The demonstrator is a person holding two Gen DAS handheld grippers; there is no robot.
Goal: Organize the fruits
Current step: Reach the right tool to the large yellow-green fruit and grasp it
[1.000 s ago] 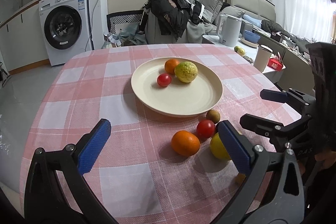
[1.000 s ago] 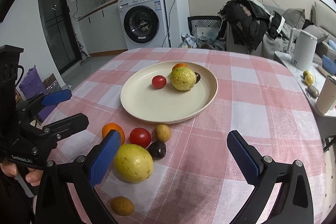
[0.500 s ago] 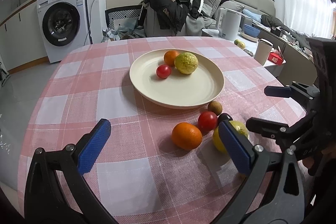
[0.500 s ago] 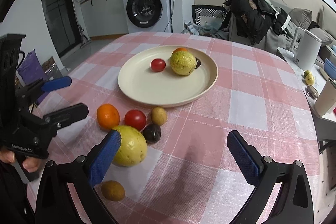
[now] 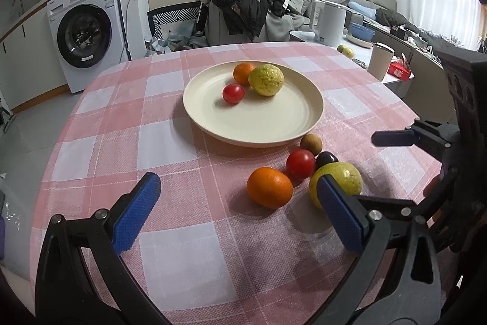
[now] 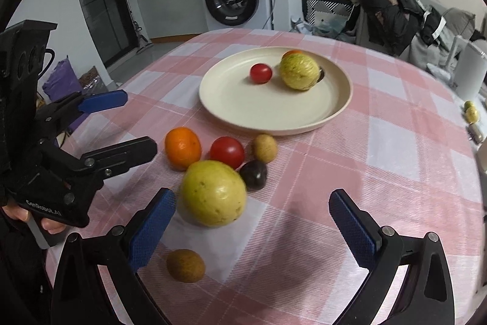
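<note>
Both units are built the same: matte black plastic frames with triangular cut-outs in the arms. The left black two-finger gripper [image 5: 237, 212] is fitted with blue knurled rubber pads on its fingers [image 5: 137, 212]; silver round-head screws are seen at the pivot points. The same blue textured pads are carried by the fingers [image 6: 152, 229] of the right black two-finger gripper [image 6: 252, 229], with matching silver screws. On the left unit's body, white "GenRobot.AI" lettering is printed on the side, and a boxy black housing with round holes is mounted above. A hand [image 6: 33, 218] is seen around its grey handle.
</note>
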